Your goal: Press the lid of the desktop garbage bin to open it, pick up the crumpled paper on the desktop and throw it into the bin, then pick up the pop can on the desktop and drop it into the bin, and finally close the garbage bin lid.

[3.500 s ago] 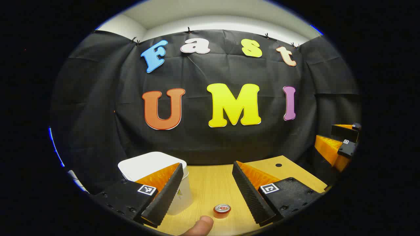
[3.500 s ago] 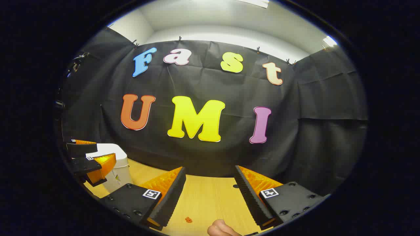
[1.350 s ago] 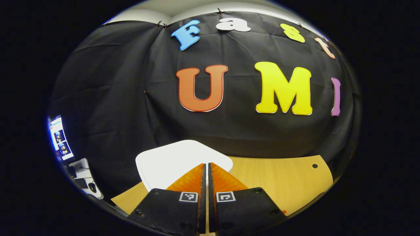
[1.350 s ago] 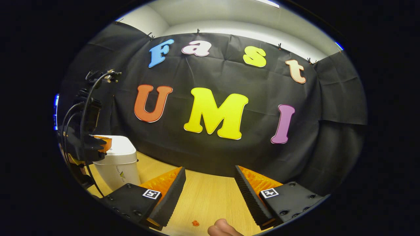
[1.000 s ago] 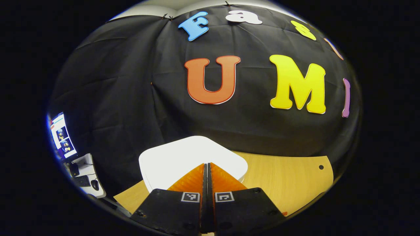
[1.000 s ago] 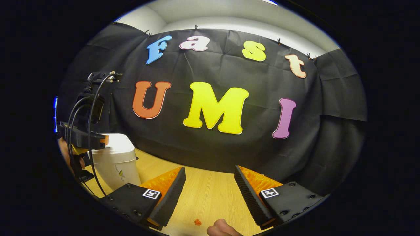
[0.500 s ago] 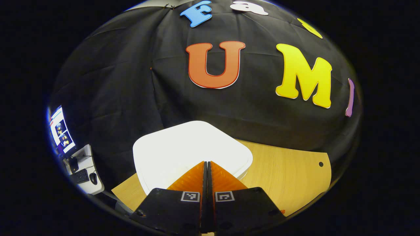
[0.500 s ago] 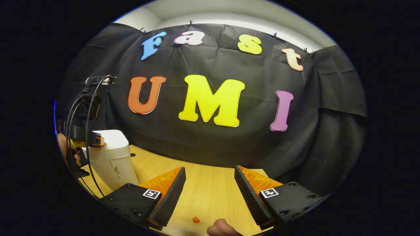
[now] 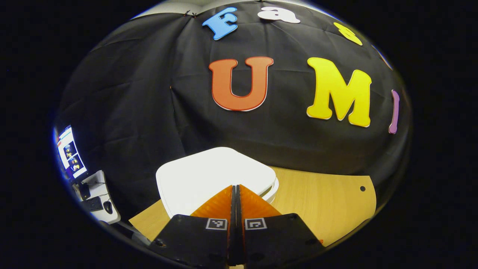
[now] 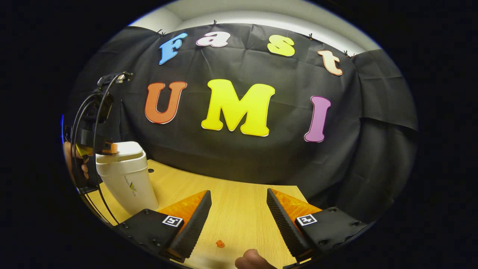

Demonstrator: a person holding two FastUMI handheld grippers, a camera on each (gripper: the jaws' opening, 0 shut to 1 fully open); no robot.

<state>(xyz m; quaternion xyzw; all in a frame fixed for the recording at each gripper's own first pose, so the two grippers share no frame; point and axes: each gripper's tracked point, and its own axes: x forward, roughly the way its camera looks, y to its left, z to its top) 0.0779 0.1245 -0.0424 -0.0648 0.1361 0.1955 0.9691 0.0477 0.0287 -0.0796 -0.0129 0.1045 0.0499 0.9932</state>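
The white desktop bin's lid (image 9: 209,175) lies just beyond my left gripper (image 9: 235,186), which is shut with nothing between its fingers. Its tips rest at or just over the lid's near edge; I cannot tell whether they touch. A thin seam shows under the lid's right edge. In the right gripper view the bin (image 10: 129,183) stands at the far left of the wooden table (image 10: 239,209). The left gripper (image 10: 109,148) sits at the lid's left side, held by a hand (image 10: 71,157). My right gripper (image 10: 239,203) hangs open over bare tabletop.
A tiny orange scrap (image 10: 220,244) lies on the table between the right gripper's fingers, with a fingertip (image 10: 252,259) below it. Cable holes (image 9: 362,188) (image 10: 150,170) pierce the tabletop. A monitor (image 9: 69,153) and a side desk (image 9: 97,201) stand left of the booth.
The left gripper closed, swung over the bin and came down close to the lid; in the last half second it has drawn back slightly. The right gripper stayed open and barely drifted.
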